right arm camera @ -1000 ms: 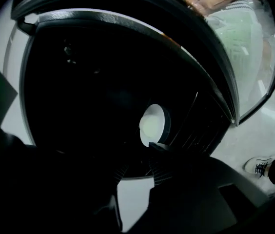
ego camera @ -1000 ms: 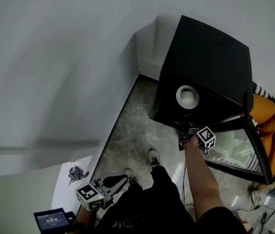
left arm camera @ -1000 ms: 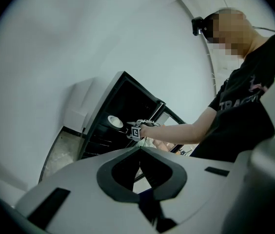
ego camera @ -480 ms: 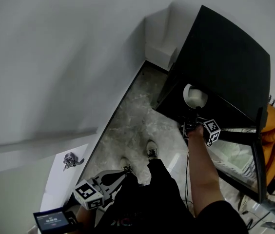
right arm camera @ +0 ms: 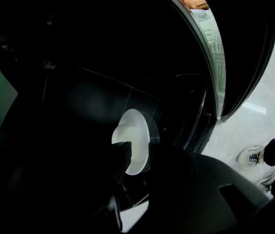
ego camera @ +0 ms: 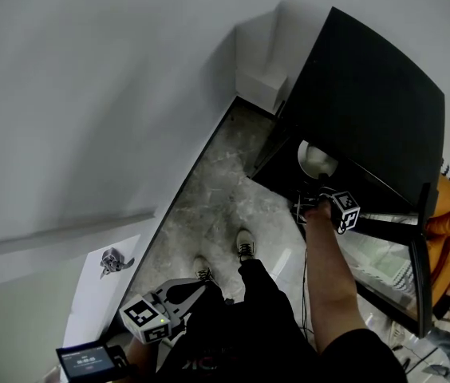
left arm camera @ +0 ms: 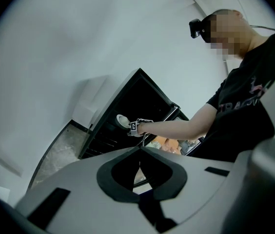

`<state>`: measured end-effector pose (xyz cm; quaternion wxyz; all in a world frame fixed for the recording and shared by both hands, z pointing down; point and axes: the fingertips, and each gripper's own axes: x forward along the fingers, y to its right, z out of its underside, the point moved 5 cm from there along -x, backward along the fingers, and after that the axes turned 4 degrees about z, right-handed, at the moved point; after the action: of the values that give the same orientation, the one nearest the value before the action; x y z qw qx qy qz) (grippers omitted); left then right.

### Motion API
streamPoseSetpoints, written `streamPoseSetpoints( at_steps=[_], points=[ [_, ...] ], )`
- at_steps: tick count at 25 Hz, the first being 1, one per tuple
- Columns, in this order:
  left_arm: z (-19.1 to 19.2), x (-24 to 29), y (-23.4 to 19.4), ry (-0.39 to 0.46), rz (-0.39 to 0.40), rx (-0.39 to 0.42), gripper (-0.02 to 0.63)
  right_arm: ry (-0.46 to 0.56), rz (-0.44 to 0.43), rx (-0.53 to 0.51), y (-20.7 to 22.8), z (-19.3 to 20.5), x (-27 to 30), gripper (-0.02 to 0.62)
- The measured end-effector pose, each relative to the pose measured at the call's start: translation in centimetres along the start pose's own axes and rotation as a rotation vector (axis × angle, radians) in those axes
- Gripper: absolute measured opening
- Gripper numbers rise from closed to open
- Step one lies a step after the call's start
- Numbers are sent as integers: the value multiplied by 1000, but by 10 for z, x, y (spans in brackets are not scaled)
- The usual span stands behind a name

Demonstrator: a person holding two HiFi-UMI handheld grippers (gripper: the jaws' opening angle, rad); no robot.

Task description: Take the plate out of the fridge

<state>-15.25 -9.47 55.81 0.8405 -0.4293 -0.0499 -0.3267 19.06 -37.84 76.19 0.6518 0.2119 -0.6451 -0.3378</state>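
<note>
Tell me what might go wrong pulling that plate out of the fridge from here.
1. The right gripper appears to clamp only the rim of the plate, so it could tilt or slip coming out.
2. The open glass door stands close beside the reaching arm; a wide pull might knock the plate against it.
3. The fridge interior is dark, so a shelf edge could catch the plate unseen.

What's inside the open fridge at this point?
One white plate, near the front of the fridge, seen between the jaws of the right gripper. Everything deeper in is too dark to make out, and the fridge's top hides the rest from the head view.
</note>
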Motion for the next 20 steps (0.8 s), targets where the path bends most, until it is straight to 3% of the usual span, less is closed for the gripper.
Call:
streamPoseSetpoints(
  at_steps=[12, 17, 20],
  points=[
    [-1, 6, 1, -38, -1, -2, 5, -36, 35, 16, 10, 7, -1, 92],
    [-6, 10, 3, -11, 19, 10, 5, -58, 40, 25, 13, 11, 0, 41],
    [1, 8, 0, -65, 4, 20, 5, -64, 41, 28, 19, 13, -2, 38]
  ],
)
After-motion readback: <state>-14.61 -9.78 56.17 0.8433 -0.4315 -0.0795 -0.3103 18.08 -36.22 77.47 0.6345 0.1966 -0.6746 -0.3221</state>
